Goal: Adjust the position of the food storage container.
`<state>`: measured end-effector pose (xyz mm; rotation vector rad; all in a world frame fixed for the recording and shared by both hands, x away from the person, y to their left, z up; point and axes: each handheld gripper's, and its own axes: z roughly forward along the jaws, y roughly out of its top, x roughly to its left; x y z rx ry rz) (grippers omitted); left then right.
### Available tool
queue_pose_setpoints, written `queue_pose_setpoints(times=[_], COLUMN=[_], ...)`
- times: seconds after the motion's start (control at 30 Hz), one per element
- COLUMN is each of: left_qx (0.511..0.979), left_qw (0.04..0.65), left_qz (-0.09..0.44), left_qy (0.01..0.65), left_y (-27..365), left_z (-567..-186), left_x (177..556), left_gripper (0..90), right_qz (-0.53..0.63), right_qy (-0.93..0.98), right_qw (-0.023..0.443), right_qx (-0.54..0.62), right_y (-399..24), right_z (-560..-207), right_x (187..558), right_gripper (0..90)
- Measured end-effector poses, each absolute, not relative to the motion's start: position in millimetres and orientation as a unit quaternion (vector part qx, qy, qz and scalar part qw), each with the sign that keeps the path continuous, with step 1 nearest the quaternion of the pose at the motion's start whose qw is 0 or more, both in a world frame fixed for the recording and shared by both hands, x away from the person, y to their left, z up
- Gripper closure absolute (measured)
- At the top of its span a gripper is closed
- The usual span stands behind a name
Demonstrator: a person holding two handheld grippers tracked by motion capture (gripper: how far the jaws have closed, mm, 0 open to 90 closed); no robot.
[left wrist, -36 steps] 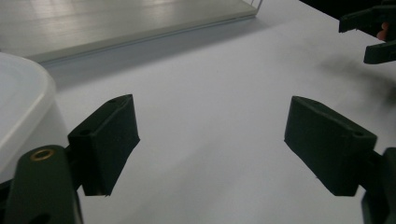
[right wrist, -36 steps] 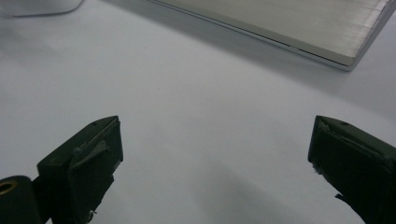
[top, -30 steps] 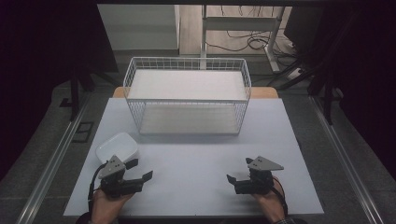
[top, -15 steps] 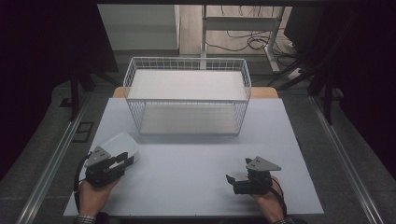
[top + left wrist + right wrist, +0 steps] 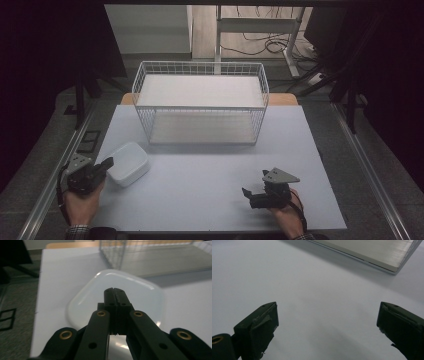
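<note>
A white rounded-square box (image 5: 128,163) lies on the table's left side, and in the left gripper view the white box (image 5: 140,295) spreads out just beyond the jaws. My left gripper (image 5: 107,163) is at the box's left edge and points right at it. Its jaws have just been closing and now meet with nothing between them, as the left gripper (image 5: 115,291) shows up close. Whether the tips touch the box I cannot tell. My right gripper (image 5: 248,195) rests at the front right, wide open. The right gripper (image 5: 328,320) has bare table between its fingers.
A white wire basket (image 5: 200,102) with a flat pale floor stands at the back middle of the white table (image 5: 200,185). A corner of the basket's base (image 5: 372,252) lies ahead of the right gripper. Dark floor and a metal rail (image 5: 45,190) run along the table's left edge.
My left gripper has moved left toward the table's edge, turned to point at the white box, and its jaws have gone from open to shut. The right gripper has stayed put.
</note>
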<state>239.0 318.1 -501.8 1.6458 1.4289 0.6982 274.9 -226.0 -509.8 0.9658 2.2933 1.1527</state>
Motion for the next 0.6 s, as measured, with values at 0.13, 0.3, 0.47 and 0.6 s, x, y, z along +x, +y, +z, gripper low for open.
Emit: queue_pose_setpoints(times=[0.13,0.3,0.47,0.6], left_qx=[0.634,0.621,0.62,0.633], left_qw=[0.411,0.386,0.363,0.354], left_qz=[0.288,0.294,0.287,0.268], left_qy=[0.589,0.616,0.633,0.634], left_y=[332,346,352,351], left_z=[-506,-517,-527,-535], left_x=[237,242,254,266], left_gripper=[89.9,89.9,89.9,89.8], right_qz=[0.41,0.403,0.4,0.399], right_qy=[0.821,0.823,0.824,0.825], right_qw=[0.2,0.203,0.2,0.195], right_qx=[0.343,0.346,0.348,0.349], right_y=[-226,-226,-226,-226], right_z=[-510,-511,-512,-513], right_x=[275,275,276,277], right_gripper=[3.6,3.6,3.6,3.6])
